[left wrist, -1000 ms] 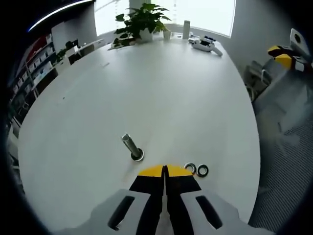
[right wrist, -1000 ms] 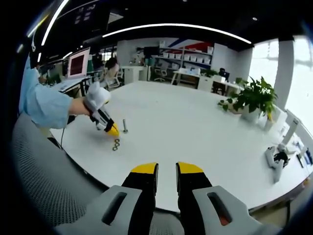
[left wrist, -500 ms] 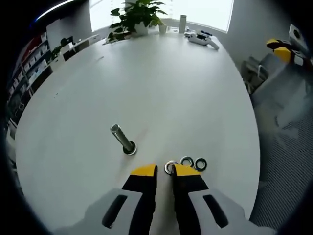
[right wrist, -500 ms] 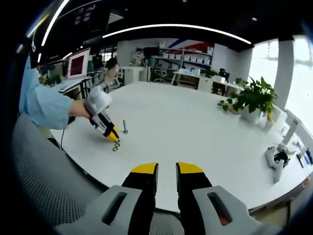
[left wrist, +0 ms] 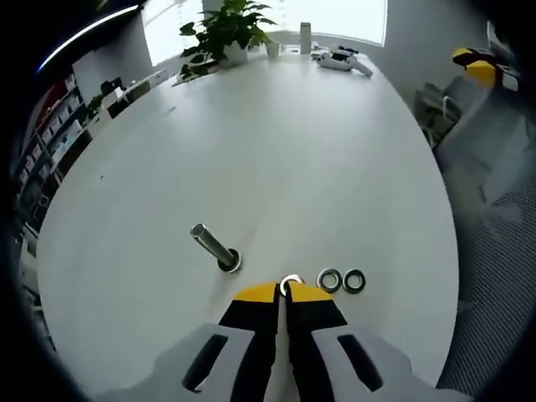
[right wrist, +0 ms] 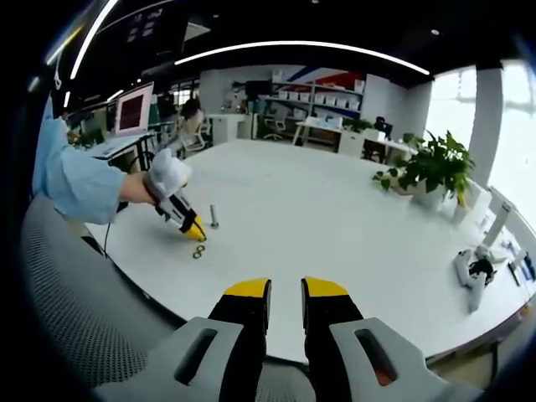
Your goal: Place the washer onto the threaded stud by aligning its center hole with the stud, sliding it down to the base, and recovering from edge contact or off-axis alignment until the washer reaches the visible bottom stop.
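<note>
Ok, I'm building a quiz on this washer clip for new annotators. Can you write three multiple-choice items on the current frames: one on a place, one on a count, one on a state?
1. Where does the threaded stud stand, seen in the left gripper view?
A. Left of the left gripper
B. Beside the potted plant
C. On the floor

2. How many washers lie free on the table, right of the left gripper's fingers?
A. None
B. Two
C. Five

3. How does the right gripper stand?
A. Shut on a washer
B. Open, holding nothing
C. Shut on the stud

Answers: 1 A, the stud rises just left of the yellow tips. 2 B, two rings sit side by side. 3 B, a gap shows between its fingers, with nothing in it.
</note>
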